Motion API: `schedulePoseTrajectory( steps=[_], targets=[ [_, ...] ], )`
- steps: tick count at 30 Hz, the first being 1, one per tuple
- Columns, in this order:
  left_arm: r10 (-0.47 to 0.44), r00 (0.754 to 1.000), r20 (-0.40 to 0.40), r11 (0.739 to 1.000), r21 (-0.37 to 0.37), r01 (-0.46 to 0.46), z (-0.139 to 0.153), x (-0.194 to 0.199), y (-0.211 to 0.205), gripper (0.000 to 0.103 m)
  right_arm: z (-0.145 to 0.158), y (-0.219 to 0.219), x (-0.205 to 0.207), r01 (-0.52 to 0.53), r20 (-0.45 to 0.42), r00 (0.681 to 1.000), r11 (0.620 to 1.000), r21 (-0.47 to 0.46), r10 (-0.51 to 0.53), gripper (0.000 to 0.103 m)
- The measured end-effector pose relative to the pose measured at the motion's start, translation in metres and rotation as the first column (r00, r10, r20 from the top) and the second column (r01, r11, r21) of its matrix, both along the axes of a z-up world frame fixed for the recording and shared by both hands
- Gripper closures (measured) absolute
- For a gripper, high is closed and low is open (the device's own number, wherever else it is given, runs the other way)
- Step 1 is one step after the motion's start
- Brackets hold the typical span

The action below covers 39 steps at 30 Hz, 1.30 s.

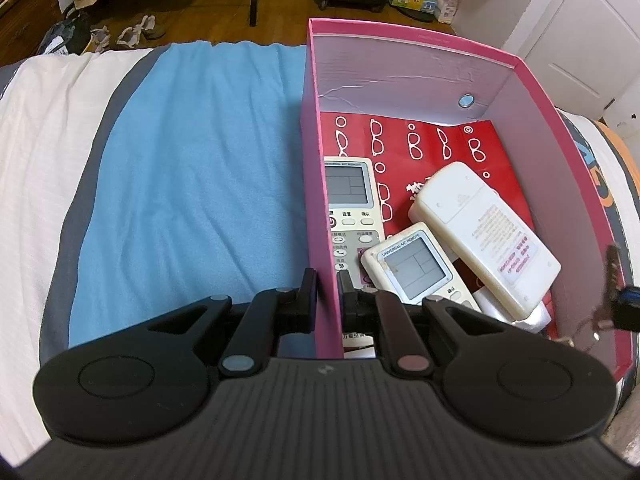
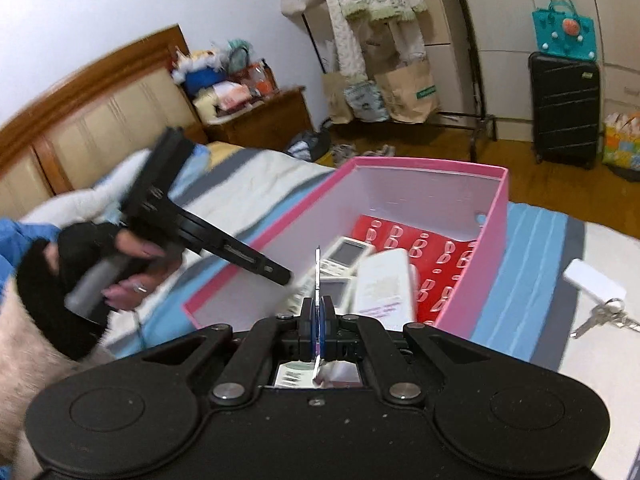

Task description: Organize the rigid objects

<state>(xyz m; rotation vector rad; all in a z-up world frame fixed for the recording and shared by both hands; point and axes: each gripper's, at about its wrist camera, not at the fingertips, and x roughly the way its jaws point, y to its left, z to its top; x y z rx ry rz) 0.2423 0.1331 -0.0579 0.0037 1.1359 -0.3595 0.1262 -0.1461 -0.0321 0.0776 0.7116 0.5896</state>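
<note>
Bedroom, blue-striped bedspread [image 1: 192, 168] — left claw [image 1: 328, 292] clamps pink box [image 1: 320, 184] wall; right claw [image 2: 319, 312] pinches thin card [image 2: 317, 276].

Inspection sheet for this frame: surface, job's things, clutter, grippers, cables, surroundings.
Surface: bed with blue cover.
Job's things: pink box holding three remotes on a red sheet.
Clutter: white card and keys on the bed beside the box.
Grippers: left gripper shut on the box's wall; right gripper shut on a thin blue card.
Cables: nothing seen.
Surroundings: black suitcase, clothes rack, wooden nightstand.
</note>
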Motion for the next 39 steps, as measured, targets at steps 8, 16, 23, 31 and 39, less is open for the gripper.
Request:
schedulePoseTrajectory(
  steps=[8,16,23,31,39],
  targets=[
    [0.000,1.000,-0.001,1.000,0.009,0.000,0.000,0.000,-0.003,0.094,-0.006,0.013,0.014,0.008,0.011,1.000,1.000,-0.023,-0.007,0.100],
    [0.000,1.000,-0.007,1.000,0.003,0.000,0.000,0.000,-0.002,0.094,0.007,-0.008,0.017,0.096,0.039,0.995,0.995,0.022,-0.097,0.089],
    [0.003,1.000,-0.010,1.000,-0.002,-0.003,-0.001,0.001,-0.001,0.094,0.069,-0.074,0.015,0.356,0.008,0.935,0.934,-0.043,-0.356,0.060],
    [0.005,1.000,-0.012,1.000,0.013,-0.005,-0.002,0.001,-0.004,0.094,0.066,-0.156,0.057,0.481,-0.249,0.843,0.876,-0.047,-0.477,0.056],
    [0.005,1.000,-0.015,1.000,0.019,-0.005,-0.003,0.002,-0.006,0.094,-0.029,-0.186,0.092,0.595,-0.405,0.718,0.801,-0.065,-0.566,0.050]
  ],
)
